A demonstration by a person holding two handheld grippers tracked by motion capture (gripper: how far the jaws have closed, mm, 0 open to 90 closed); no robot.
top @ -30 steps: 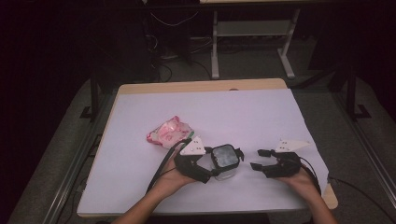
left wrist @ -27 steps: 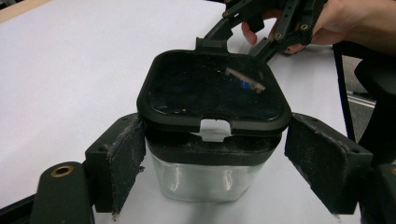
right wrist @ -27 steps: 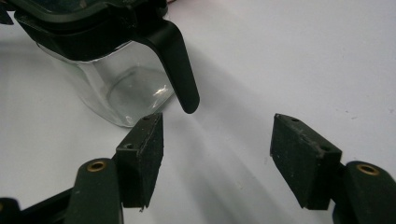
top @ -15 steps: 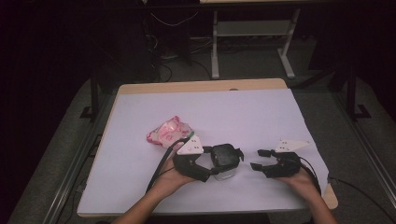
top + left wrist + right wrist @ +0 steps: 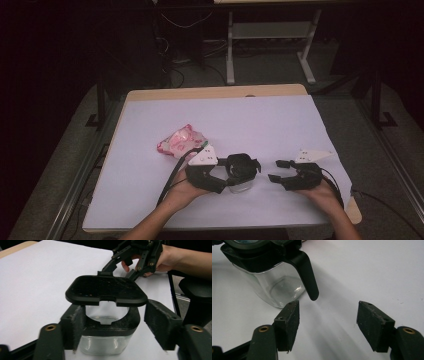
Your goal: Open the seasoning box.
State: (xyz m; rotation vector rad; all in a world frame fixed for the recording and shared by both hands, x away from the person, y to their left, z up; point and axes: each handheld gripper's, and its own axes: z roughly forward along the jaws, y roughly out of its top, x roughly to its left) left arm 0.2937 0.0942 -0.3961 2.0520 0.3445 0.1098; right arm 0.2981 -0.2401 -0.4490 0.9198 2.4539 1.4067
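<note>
clear glass jar (image 5: 105,345), black flip lid (image 5: 106,291) raised; left gripper (image 5: 117,332) closing around it, right gripper (image 5: 328,325) open.

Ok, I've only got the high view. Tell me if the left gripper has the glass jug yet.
Observer: Not yet. The left gripper straddles the glass jug; its jaws have just been closing, but one pad stands off the black collar.
Operator: Give me the lid's state.
Observer: The lid is hinged up, open.
Operator: Now the right gripper.
Observer: The right gripper is open, empty, its jaws just short of the jug's handle.
</note>
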